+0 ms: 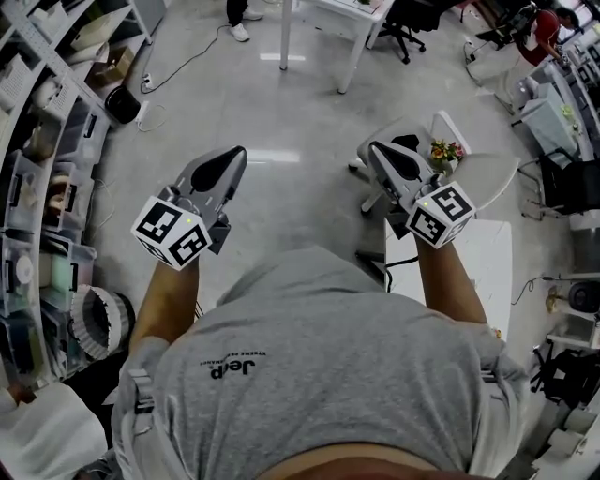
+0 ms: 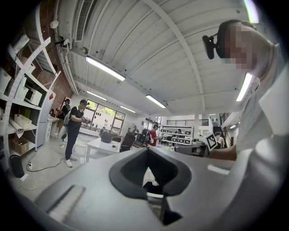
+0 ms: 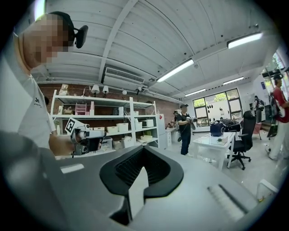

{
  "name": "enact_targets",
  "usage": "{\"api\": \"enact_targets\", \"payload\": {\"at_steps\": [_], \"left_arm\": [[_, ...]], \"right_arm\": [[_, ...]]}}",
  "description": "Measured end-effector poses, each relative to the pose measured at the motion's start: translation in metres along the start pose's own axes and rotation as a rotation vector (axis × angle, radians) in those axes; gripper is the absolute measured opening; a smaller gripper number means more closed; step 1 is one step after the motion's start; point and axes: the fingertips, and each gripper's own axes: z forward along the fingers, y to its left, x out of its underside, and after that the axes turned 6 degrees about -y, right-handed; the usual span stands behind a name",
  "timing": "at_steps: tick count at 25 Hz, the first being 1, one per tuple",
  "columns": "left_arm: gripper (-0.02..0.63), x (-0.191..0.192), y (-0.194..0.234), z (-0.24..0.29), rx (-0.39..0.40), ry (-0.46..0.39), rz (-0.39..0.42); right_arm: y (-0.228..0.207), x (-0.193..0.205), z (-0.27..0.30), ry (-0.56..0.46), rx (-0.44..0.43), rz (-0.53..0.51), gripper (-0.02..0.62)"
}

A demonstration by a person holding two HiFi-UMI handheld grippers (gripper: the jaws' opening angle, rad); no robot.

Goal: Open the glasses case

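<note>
No glasses case shows in any view. A person in a grey shirt (image 1: 328,366) holds both grippers level in front of the chest, above the floor. The left gripper (image 1: 234,155) has its jaws together with nothing between them; in its own view the left gripper (image 2: 146,152) looks out across the room. The right gripper (image 1: 371,148) is likewise shut and empty, and from its own camera the right gripper (image 3: 143,150) faces a white desk. Each gripper appears in the other's view: the right gripper (image 2: 204,145) and the left gripper (image 3: 86,135).
Storage shelves (image 1: 47,141) line the left side. A white table (image 1: 473,258) and a small round table with flowers (image 1: 446,150) stand at the right, a white desk (image 1: 328,23) farther ahead. People stand in the room, one by a desk (image 2: 73,131), another (image 3: 184,126) near an office chair (image 3: 244,140).
</note>
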Motion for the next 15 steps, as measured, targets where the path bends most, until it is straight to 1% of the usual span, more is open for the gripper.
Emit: {"api": "enact_targets", "payload": {"at_steps": [8, 15], "left_arm": [[0.049, 0.004, -0.016, 0.008, 0.004, 0.005, 0.004], [0.049, 0.001, -0.015, 0.009, 0.003, 0.0, 0.007]], "right_arm": [[-0.006, 0.001, -0.015, 0.005, 0.0, -0.02, 0.002], [-0.008, -0.001, -0.014, 0.004, -0.002, -0.033, 0.002]]}}
